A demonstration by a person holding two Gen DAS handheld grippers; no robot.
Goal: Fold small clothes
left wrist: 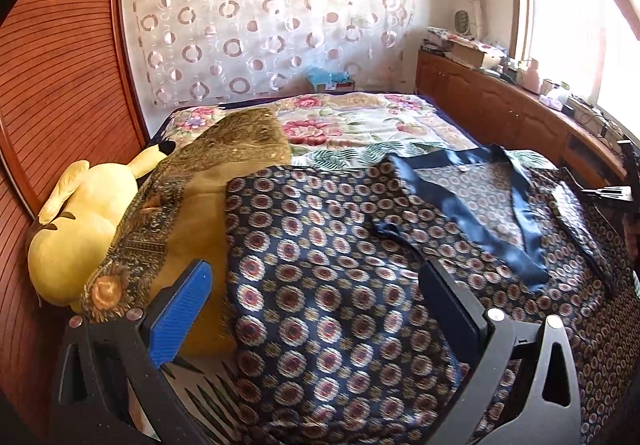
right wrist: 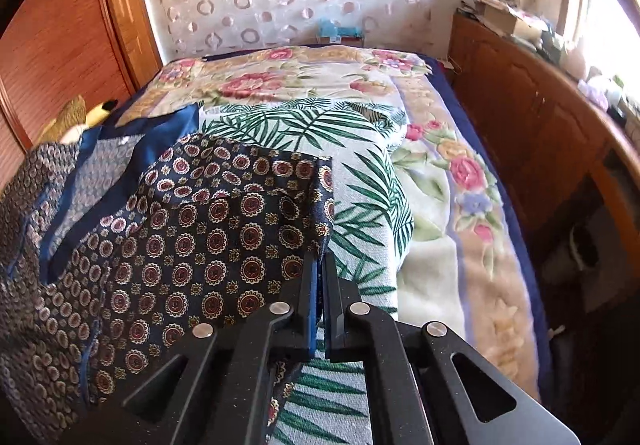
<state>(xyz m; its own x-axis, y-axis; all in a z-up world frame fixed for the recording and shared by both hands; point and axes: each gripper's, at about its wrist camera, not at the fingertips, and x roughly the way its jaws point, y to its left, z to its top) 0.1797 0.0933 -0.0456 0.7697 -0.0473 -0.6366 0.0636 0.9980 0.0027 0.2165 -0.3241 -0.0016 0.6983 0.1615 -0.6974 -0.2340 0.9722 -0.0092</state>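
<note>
I am pinching the right edge of the patterned garment (right wrist: 208,229) with my right gripper (right wrist: 320,269), its jaws clamped on the cloth, while my left gripper (left wrist: 316,289) is hovering spread wide above the fabric lying on the bed (right wrist: 472,245). I should be keeping the edge taut, grabbing the matching left side level, so the fold lands straight.

One garment (left wrist: 320,265), a navy top printed with red-and-cream medallions and trimmed with plain blue satin bands at the V-neck (left wrist: 472,197). It lies spread face-up and rumpled on the bed, neck opening showing the paler inside. Its left part drapes over a raised yellow cushion. The right edge (right wrist: 320,213) is lifted off the leaf-print cover, folded inward.
</note>
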